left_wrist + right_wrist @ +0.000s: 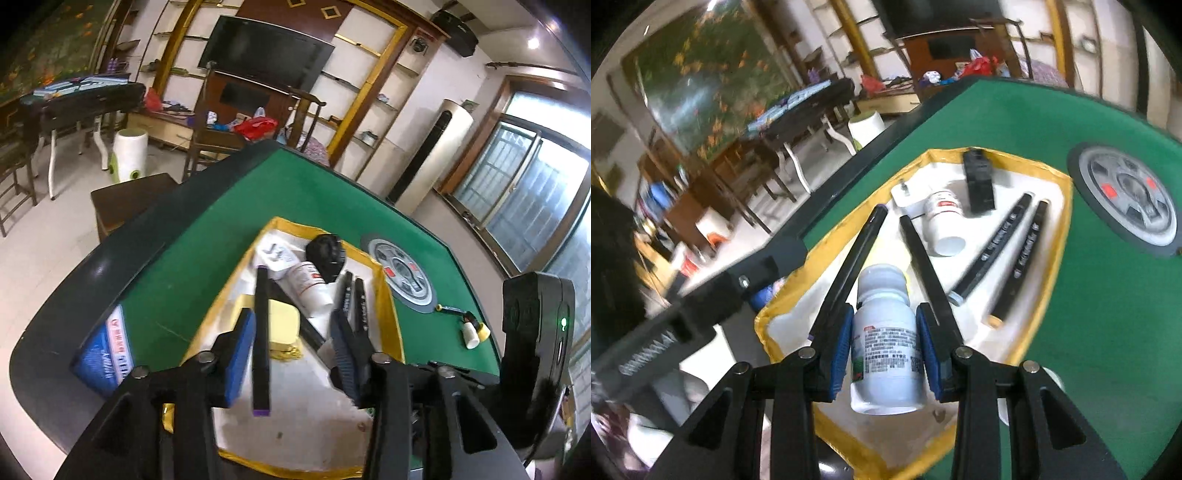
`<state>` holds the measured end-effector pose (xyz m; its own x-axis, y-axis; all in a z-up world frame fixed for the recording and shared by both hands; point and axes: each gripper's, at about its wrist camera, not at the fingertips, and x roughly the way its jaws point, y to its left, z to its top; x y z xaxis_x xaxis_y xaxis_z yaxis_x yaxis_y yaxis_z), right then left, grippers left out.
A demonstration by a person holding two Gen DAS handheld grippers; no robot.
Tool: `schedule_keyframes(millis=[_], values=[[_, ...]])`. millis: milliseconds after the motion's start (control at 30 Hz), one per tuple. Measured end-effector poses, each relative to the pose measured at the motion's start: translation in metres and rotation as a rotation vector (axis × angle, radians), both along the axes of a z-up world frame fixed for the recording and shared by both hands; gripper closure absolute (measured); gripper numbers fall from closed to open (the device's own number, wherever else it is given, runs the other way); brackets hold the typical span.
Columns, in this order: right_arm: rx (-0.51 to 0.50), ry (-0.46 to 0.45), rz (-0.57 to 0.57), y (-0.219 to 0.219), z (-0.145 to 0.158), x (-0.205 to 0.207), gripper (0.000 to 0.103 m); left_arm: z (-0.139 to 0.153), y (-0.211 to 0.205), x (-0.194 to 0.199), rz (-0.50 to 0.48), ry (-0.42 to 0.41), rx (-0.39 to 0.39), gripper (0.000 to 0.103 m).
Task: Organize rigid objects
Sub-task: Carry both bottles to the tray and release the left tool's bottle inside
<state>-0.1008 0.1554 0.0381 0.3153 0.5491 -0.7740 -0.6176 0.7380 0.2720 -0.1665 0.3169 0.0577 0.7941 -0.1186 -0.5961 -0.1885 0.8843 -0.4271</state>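
left tongs (291, 343): released, pads apart; a long black stick with purple ends (261, 339) lies between them, touching neither pad as far as I can see
right tongs (884, 345): clenched on a white bottle (884, 343), blue pads pressing both sides, cap pointing away from the camera
tray (1060, 236): yellow rim, white floor, on green table (1089, 332); sits under both tongs
ahead of right tongs: second white bottle (943, 225) on its side, black block (979, 182) past it
right of right tongs: two black markers (1008, 254) side by side in the tray
ahead of left tongs: yellow pad (282, 325), white bottle, black round object (327, 254)
right of left tongs: round grey dial (404, 271) on the table, outside the tray
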Motion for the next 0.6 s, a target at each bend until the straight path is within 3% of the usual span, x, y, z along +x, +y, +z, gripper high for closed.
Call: schedule_keyframes(millis=[67,200,267,333,367,433,500,600], values=[[-0.030,-0.015,0.018,0.014,-0.001,-0.006,0.069,-0.003,0.004,-0.001,0.012,0.001,-0.011,0.038],[-0.054,-0.005,0.010,0.021,-0.007,-0.003,0.069,-0.007,0.005,0.002,0.013,0.014,-0.023,0.033],[-0.011,0.001,-0.002,0.012,0.000,0.003,0.068,-0.008,0.006,0.003,0.008,0.018,-0.025,0.033],[0.073,-0.015,-0.018,-0.012,0.017,0.006,0.065,-0.007,0.008,0.002,0.005,0.001,-0.057,0.026],[0.081,-0.056,-0.033,-0.027,0.029,0.004,0.061,-0.006,0.008,0.003,0.009,0.003,-0.052,0.026],[0.120,-0.127,-0.073,-0.060,0.040,-0.003,0.030,-0.003,0.005,0.003,0.006,-0.006,-0.025,0.026],[0.152,-0.199,-0.142,-0.103,0.052,-0.012,0.024,-0.002,0.003,0.004,0.000,-0.018,-0.033,0.026],[0.121,-0.254,-0.176,-0.144,0.053,-0.028,0.022,-0.003,-0.001,0.006,-0.009,-0.026,-0.046,0.026]])
